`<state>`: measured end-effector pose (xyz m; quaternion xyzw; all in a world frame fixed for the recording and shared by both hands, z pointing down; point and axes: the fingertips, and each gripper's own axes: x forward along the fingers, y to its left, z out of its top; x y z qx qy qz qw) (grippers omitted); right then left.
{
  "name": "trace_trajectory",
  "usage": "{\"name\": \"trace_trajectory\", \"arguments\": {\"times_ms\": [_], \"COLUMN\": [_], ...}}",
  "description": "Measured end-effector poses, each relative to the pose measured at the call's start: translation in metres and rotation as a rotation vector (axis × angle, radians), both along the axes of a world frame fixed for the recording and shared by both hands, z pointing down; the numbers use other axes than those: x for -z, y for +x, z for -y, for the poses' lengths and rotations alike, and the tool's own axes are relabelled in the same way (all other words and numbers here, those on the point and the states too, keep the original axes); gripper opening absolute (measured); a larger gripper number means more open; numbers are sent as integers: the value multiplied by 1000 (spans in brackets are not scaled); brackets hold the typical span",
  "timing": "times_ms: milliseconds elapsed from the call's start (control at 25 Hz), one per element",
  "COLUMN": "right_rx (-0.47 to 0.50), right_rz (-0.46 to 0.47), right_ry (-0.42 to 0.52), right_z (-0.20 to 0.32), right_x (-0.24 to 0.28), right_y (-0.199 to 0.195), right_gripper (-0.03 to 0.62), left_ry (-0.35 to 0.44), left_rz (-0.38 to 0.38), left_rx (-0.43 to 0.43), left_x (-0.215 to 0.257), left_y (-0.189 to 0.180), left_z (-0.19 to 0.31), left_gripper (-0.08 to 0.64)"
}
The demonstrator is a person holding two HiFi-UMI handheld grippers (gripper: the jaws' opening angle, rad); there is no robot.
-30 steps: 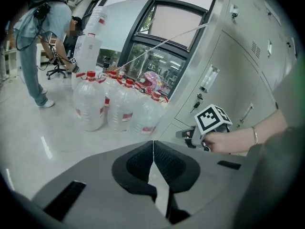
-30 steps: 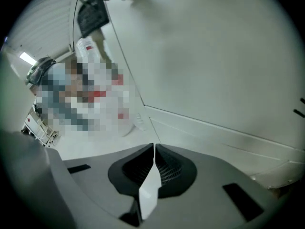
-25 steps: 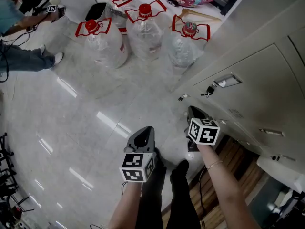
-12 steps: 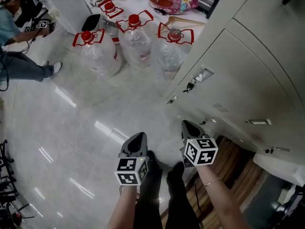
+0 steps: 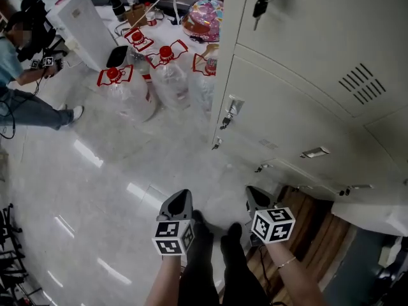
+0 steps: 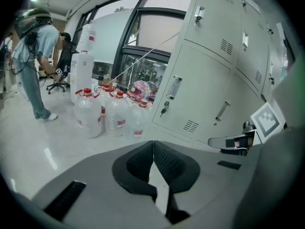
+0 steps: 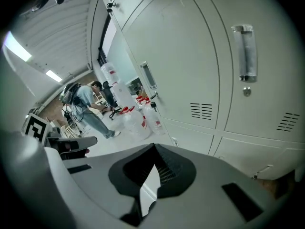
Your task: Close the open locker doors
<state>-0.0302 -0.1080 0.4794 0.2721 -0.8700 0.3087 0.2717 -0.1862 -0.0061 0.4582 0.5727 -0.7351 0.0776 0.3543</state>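
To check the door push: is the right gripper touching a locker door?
Apart. The right gripper, shut, is short of the locker door; the right gripper view shows floor between them.

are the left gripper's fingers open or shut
Shut: on the left gripper the fingers meet at the tips, nothing between them.

The left gripper [image 5: 181,197] and right gripper [image 5: 256,195] hung over the person's black-clad legs [image 5: 210,260], the right one just beside the lockers [image 5: 306,101]. A key [image 5: 260,6] hung in an upper lock. 3 red-capped jugs [image 5: 167,75] stood near the lockers' end. Low at right, a door [image 5: 373,215] seemed open.
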Motion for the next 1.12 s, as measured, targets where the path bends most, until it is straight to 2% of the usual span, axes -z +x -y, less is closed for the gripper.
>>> {"name": "trace_trajectory", "arguments": {"times_ms": [240, 400, 560, 880, 1120], "right_rx": [-31, -33, -48, -92, -103], "right_rz": [35, 71, 109, 164, 206], "right_ry": [-4, -2, 21, 98, 159], "right_z": [-22, -34, -40, -48, -50], "right_x": [46, 79, 118, 179, 211], "right_y": [50, 76, 101, 151, 182], "right_gripper": [5, 5, 3, 3, 3], "left_ry": [29, 39, 81, 119, 157], "left_rz": [30, 37, 79, 124, 162], "left_rx": [-10, -48, -71, -128, -138], "left_x": [38, 73, 109, 163, 190], "left_y": [30, 60, 82, 128, 154], "left_z": [-11, -17, -23, -36, -40], "left_gripper": [21, 21, 21, 21, 21]}}
